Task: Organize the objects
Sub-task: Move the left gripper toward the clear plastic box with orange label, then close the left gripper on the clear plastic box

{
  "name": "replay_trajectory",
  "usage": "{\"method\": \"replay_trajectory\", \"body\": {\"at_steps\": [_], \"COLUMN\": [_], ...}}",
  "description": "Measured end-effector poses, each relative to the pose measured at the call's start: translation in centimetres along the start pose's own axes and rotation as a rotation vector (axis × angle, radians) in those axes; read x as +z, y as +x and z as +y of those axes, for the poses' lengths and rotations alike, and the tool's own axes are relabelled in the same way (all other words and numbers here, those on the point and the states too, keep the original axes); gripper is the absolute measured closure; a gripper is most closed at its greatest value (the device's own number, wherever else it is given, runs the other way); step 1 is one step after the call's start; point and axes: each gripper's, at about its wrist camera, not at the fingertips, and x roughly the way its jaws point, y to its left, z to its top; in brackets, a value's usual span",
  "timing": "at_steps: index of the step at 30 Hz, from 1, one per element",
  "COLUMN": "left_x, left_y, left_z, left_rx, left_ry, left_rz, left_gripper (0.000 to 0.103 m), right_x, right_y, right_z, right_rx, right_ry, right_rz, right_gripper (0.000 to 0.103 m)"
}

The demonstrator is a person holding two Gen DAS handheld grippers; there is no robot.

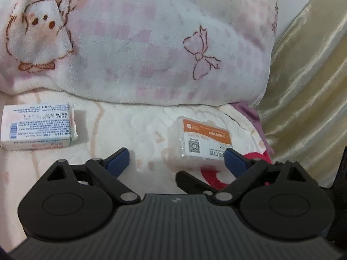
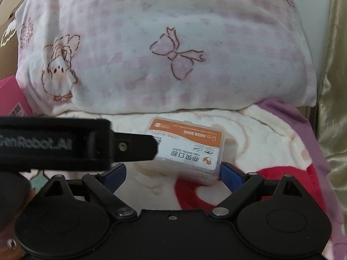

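A clear plastic box with an orange and white label [image 1: 202,139] lies on the fleece blanket, just ahead of my open left gripper [image 1: 176,157], nearer its right finger. The same box [image 2: 190,149] lies just beyond my open right gripper [image 2: 173,171], towards its right finger. A white tissue pack with blue print [image 1: 36,126] lies at the left in the left wrist view. The other gripper's black body [image 2: 65,144] crosses the right wrist view from the left and hides the box's left edge.
A large pink and white pillow [image 1: 151,39] with bow and duck prints lies behind the objects. A gold satin curtain [image 1: 308,86] hangs at the right. A pink box [image 2: 10,99] sits at the far left of the right wrist view.
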Motion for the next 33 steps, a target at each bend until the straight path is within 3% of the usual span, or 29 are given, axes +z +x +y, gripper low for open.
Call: {"method": "replay_trajectory", "body": {"at_steps": [1,5,10,14,20,24,27,33], "left_x": [0.0,0.2,-0.2,-0.1,-0.1,0.1,0.1,-0.1], "left_y": [0.1,0.8,1.5,1.4,0.0,-0.7,-1.1,-2.4], "left_z": [0.0,-0.2,-0.3,-1.0,-0.5,-0.3,0.1,0.2], "left_rx": [-0.009,-0.004,-0.064,-0.035,-0.042,-0.004,-0.01,0.029], "left_ry": [0.003,0.006,-0.01,0.035,-0.003,-0.017,-0.054,-0.094], "left_rz": [-0.002,-0.017,0.013,0.019,0.066,0.078,0.132,0.225], "left_gripper": [0.017,0.045,0.061,0.061,0.061,0.061,0.061,0.061], "right_x": [0.0,0.2,0.3,0.2,0.5,0.2,0.0,0.4], "right_y": [0.0,0.3,0.6,0.6,0.1,-0.3,0.0,-1.1], "right_z": [0.1,-0.5,-0.4,0.2,0.4,1.4,1.8,2.1], "right_rx": [-0.003,0.0,0.042,0.046,0.078,0.101,0.097,0.169], "right_ry": [-0.003,-0.002,0.013,-0.013,0.007,-0.035,-0.061,-0.031], "right_rz": [-0.006,0.008,0.043,0.058,0.076,0.091,0.111,0.135], "right_gripper": [0.007,0.008,0.006,0.006,0.006,0.006,0.006,0.006]}}
